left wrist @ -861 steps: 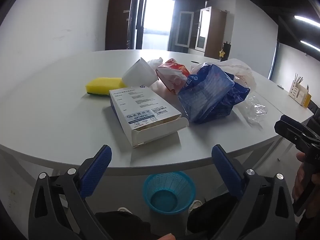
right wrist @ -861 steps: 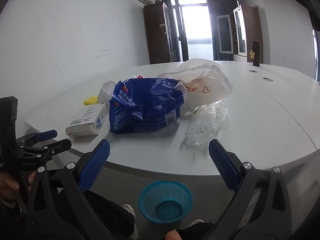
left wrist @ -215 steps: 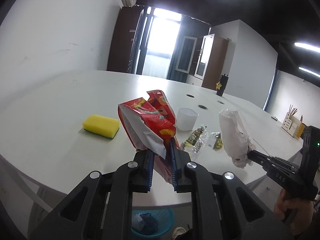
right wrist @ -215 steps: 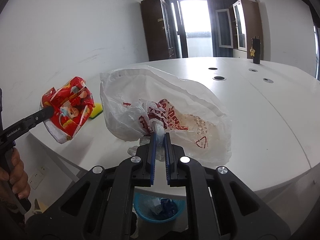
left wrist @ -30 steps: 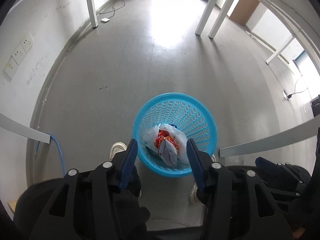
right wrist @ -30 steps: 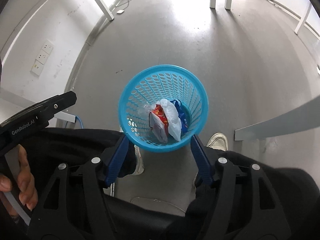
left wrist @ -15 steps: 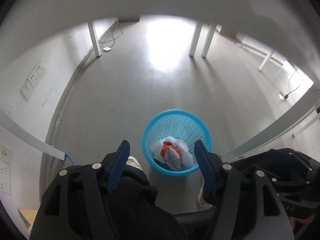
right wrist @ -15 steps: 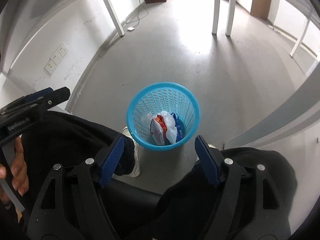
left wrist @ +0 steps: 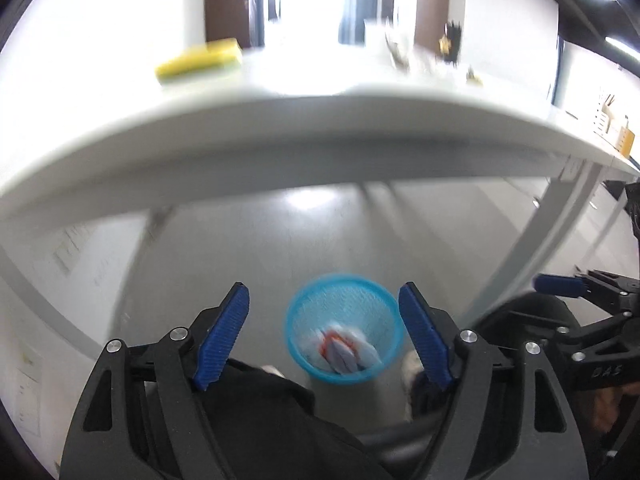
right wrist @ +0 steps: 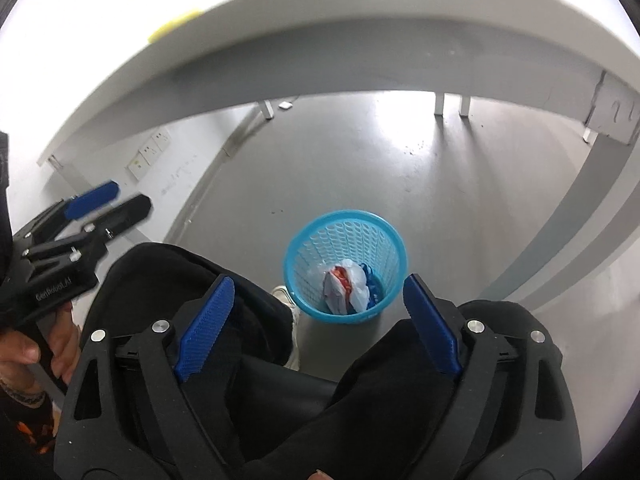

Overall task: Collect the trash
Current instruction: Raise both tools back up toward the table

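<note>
Left wrist view: left tool (left wrist: 323, 334) was spread wide, nothing between the blue pads (left wrist: 222, 336); its jaws had just been opening. Frame was motion-blurred. Blue basket (left wrist: 294, 322) stood on the grey floor (left wrist: 248, 248), seen between the two fingers and beyond the tips. Trash (left wrist: 344, 350) sat in the basket bottom: white plastic with a red patch, details smeared. White tabletop (left wrist: 280, 128) arched across the upper half, edge seen from below. Yellow sponge (left wrist: 200, 60) lay on it at upper left. Small blurred bits (left wrist: 400, 54) lay on it at upper right; couldn't tell what they were. Right tool (left wrist: 576, 292) showed at the right edge, one blue pad visible. Black trousers (left wrist: 264, 412) filled the bottom between the tool arms.

Right wrist view: sharper. Right tool (right wrist: 318, 316) was also spread wide with nothing clamped; its jaws had just been opening too. Basket (right wrist: 304, 236) stood on the floor (right wrist: 440, 184) under the tabletop (right wrist: 320, 40) edge, just in front of the person's knees. Trash (right wrist: 346, 284) inside: crumpled white bag with a red wrapper showing, a blue scrap beside it on the right. One white shoe (right wrist: 288, 298) sat next to the basket's left side; contact unclear. Left tool (right wrist: 108, 204) appeared at the left edge, held in a hand (right wrist: 36, 352), jaws apart. Sponge (right wrist: 172, 24) was a yellow smear on the tabletop at upper left. Wall sockets (right wrist: 150, 152) showed on the wall under the tabletop.
</note>
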Demonstrator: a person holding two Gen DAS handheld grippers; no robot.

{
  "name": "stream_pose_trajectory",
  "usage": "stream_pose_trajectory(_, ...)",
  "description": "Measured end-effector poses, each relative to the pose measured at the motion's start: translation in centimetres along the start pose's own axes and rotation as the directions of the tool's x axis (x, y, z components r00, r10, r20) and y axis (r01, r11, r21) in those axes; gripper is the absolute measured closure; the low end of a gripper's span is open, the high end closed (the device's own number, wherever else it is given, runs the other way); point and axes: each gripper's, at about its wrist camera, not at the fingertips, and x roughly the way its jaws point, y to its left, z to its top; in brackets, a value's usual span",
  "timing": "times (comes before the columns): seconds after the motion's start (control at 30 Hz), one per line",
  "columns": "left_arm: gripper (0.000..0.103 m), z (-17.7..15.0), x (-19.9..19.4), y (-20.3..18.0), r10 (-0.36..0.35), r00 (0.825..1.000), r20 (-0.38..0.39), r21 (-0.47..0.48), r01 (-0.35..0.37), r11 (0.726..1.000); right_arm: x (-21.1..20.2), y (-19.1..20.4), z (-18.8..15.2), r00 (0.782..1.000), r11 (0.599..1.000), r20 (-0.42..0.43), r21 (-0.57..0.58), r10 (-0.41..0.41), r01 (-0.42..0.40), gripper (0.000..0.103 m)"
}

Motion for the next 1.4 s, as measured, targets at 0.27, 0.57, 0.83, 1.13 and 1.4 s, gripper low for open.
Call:
stream_pose_trajectory(0.27,0.021,1.2,-3.7,4.1,-0.018,0.989,0.150,-0.089,0.031,0.996,-3.2,1.5,0.6,0.993,0.998,0.121,-0.068,0.000,0.008,0.015)
stream_pose_trajectory(0.57,0.017,3.9,-5.2,5.5,0.116,0.968,0.221,-0.113,-0.093,0.989,-5.3,3.1,2.0,0.976,0.994,0.217,-0.108,0.030,-0.006,0.013)
stream_pose_trajectory(0.83,0.011,7.5,-6.3,7.5,0.115,0.957,0.267,-0.185,-0.066,0.981,-6.7,4.1,5.9,0.948,0.990,0.317,-0.133,-0.002,0.046,0.009)
stream_pose_trajectory(1.13,0.006,11.6,-7.7,7.8,0.234,0.901,0.365,-0.205,-0.167,0.964,-7.7,4.5,9.8,0.923,0.989,0.385,-0.132,-0.007,0.063,0.009)
stream_pose_trajectory(1.4,0.006,13.0,-5.3,10.6,0.251,0.924,0.288,-0.261,-0.176,0.949,-6.2,4.9,12.9,0.918,0.989,0.396,-0.132,-0.011,0.069,0.009)
